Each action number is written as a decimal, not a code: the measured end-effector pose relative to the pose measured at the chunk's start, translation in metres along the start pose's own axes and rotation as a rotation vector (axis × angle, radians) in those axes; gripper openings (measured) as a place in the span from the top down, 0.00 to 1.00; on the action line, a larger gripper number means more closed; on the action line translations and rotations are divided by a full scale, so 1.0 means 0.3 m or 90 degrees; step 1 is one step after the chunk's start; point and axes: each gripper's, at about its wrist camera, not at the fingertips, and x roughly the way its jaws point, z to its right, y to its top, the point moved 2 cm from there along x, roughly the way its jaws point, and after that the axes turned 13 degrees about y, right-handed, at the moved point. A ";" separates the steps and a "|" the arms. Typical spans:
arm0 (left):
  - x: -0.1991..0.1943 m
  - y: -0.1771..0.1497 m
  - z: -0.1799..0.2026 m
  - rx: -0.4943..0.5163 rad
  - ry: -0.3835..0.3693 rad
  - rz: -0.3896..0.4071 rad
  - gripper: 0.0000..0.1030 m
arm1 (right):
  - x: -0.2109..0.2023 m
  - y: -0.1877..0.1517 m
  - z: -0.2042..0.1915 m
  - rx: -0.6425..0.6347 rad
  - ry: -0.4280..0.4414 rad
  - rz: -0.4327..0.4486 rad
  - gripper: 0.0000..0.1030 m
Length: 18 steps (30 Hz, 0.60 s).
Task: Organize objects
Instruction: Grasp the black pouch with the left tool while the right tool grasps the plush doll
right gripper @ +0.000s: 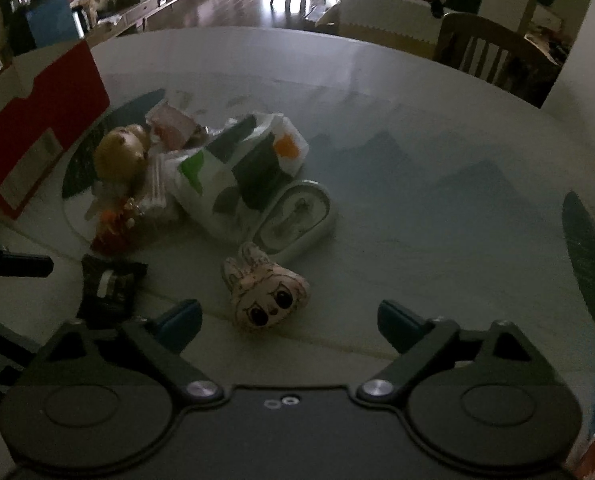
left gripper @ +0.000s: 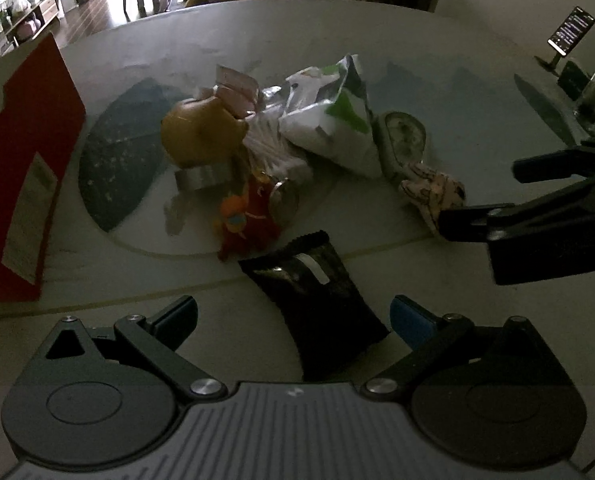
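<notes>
Both grippers released: left gripper [left gripper: 293,316] flanks black pouch [left gripper: 317,300]; right gripper [right gripper: 289,316] faces bunny-face toy [right gripper: 267,296]

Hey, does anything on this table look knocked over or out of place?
Yes. The small clock lies tipped on its back beside the crumpled bag, face up instead of standing. The rest sits in a jumbled heap near the red box.
</notes>
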 end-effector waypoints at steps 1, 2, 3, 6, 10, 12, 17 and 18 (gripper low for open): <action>0.007 -0.002 0.005 -0.003 0.004 -0.003 0.00 | 0.010 0.002 0.000 -0.002 0.000 -0.003 0.10; 0.011 -0.002 0.009 -0.004 0.006 -0.005 0.00 | 0.019 0.004 -0.001 -0.005 0.001 -0.005 0.11; 0.016 -0.003 0.013 -0.005 0.007 -0.006 0.00 | 0.027 0.005 -0.002 -0.008 0.002 -0.009 0.12; 0.025 -0.006 0.017 -0.012 0.014 -0.003 0.00 | 0.049 0.009 -0.009 -0.020 0.004 -0.018 0.15; 0.033 -0.011 0.018 -0.020 0.026 0.002 0.00 | 0.070 0.011 -0.013 -0.029 0.007 -0.027 0.23; 0.032 -0.015 0.024 -0.013 0.034 0.008 0.00 | 0.081 0.010 -0.014 -0.029 0.004 -0.033 0.25; 0.030 -0.027 0.021 -0.014 0.041 0.015 0.01 | 0.090 0.009 -0.023 -0.033 0.012 -0.038 0.36; 0.030 -0.029 0.017 -0.015 0.041 0.016 0.01 | 0.091 0.008 -0.026 -0.034 0.012 -0.039 0.40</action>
